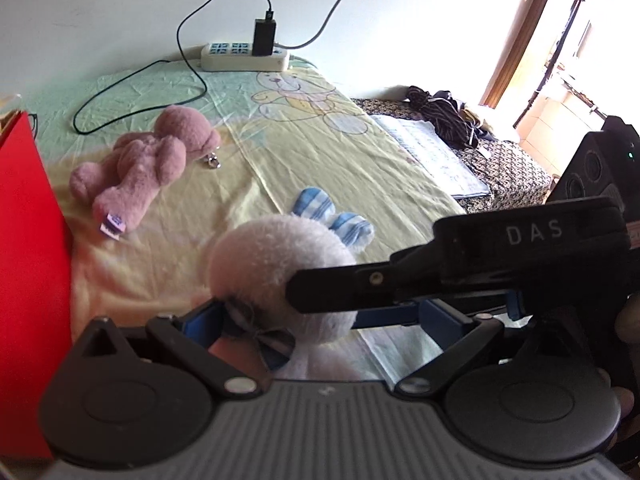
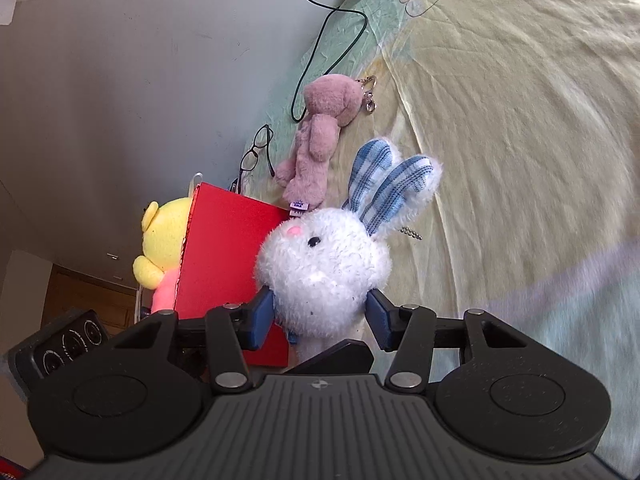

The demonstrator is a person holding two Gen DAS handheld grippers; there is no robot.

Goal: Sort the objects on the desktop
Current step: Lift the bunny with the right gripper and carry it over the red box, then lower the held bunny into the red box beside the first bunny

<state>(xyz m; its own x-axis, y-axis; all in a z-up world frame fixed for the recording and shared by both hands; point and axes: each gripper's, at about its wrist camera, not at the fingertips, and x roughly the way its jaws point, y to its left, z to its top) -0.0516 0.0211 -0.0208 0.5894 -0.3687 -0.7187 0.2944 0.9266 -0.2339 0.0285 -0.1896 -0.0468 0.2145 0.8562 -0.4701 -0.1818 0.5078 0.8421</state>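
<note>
The right gripper (image 2: 320,320) clamps the white rabbit (image 2: 324,268), ears pointing forward. The red box (image 2: 224,256) sits just left. The left gripper's (image 1: 320,320) grip cannot be told.

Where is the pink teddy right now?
The pink teddy lies on the yellow sheet, past the white bunny, near the red box and glasses.

- A white rabbit toy of fluffy plush (image 2: 324,268), with blue checked woven-cloth ears, is seen between the blue pads of the matt black plastic right gripper (image 2: 320,316).
- A dusty-pink toy of matted plush (image 2: 316,140), with a shiny metal clasp, is seen beyond it.
- A smooth red box with a faint sheen (image 2: 224,256) stands to the left.
- A creased, thin yellow-green cloth sheet (image 2: 500,120) covers the surface.
</note>
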